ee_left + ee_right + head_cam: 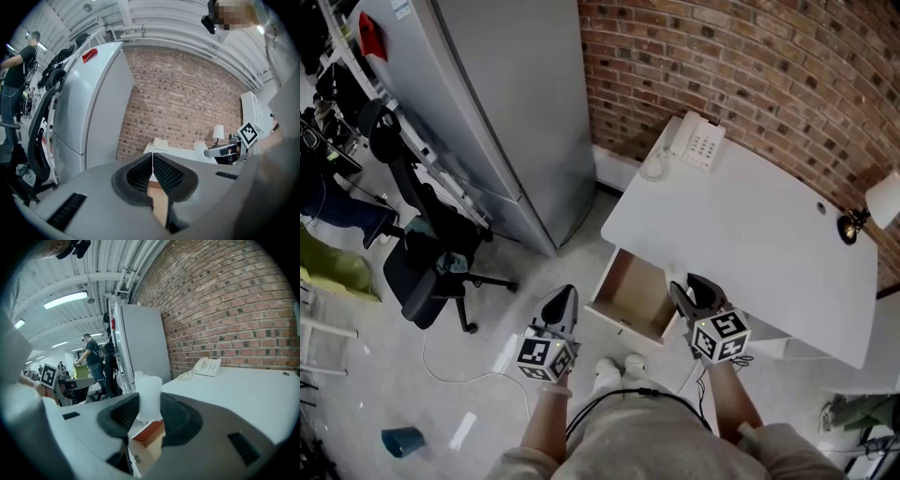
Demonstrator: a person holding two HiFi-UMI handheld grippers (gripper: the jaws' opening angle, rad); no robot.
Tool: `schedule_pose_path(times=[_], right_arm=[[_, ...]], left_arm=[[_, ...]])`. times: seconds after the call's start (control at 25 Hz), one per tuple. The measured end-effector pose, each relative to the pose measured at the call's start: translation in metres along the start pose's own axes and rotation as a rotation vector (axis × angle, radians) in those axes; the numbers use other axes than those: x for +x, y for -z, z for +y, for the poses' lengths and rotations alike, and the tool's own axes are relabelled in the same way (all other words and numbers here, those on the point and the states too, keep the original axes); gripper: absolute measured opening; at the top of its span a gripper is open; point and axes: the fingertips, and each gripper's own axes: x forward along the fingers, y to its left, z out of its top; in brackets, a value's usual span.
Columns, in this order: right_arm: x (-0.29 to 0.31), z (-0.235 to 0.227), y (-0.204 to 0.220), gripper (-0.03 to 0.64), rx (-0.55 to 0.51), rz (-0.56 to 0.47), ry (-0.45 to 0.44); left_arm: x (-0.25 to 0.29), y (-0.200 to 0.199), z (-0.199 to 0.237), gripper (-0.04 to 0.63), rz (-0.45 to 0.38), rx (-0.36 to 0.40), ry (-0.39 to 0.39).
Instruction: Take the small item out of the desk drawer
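Your right gripper (148, 403) has its jaws set at a middling width, clamped on the small white item (149, 389). The item is pale and frosted. It stands upright between the two dark pads and pokes up past their tips. In the right gripper view it sits at the centre of the frame, with the open drawer (151, 439) showing below it and the white desk (243, 390) spreading off to the right. What exactly the item is cannot be told from here.

In the head view the right gripper (690, 291) is low and right of centre, at the right-hand front corner of the pulled-out drawer (630, 292). The part of the drawer's wooden bottom that shows looks bare. I cannot make the item out in that view.

Your left gripper (153, 163) is closed, with the jaw tips meeting and nothing between them. In the head view the left gripper (563, 302) is low and left of centre. It is over the floor, just left of the drawer and apart from it.

A white telephone (697, 142) sits on the far-left corner of the desk (750, 234), near the top of the head view. A lamp (874, 208) is at the right edge of the head view. A tall grey cabinet (502, 112) fills the upper left, with a black office chair (427, 267) below it at the left side.
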Motion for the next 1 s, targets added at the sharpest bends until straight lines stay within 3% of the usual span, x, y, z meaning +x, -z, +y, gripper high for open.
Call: schedule_pose_path(times=[1.0], right_arm=[[-0.01, 0.008, -0.053, 0.149, -0.057, -0.143, 0.034]], left_arm=[[-0.024, -0.042, 0.033, 0.009, -0.078, 0.049, -0.047]])
